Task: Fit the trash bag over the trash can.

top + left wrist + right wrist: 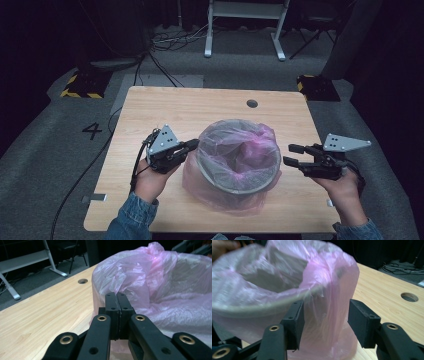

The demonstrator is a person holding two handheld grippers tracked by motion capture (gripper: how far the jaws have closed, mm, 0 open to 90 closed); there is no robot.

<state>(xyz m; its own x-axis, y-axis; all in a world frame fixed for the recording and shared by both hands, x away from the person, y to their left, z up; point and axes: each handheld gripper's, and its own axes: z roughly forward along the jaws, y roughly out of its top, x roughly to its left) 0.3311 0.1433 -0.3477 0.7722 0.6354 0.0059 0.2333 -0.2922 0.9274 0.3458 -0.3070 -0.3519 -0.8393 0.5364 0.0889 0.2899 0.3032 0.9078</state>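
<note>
Pink bag (235, 150), left gripper (192, 145) fingers closed, perhaps pinching it

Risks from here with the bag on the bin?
1. The left hand-held gripper is shut at the pink bag beside the bin's rim; a pull could tear the thin film or tip the bin.
2. The right hand-held gripper is open, with loose bag between its jaws unclamped, so that side may slip off the rim.
</note>
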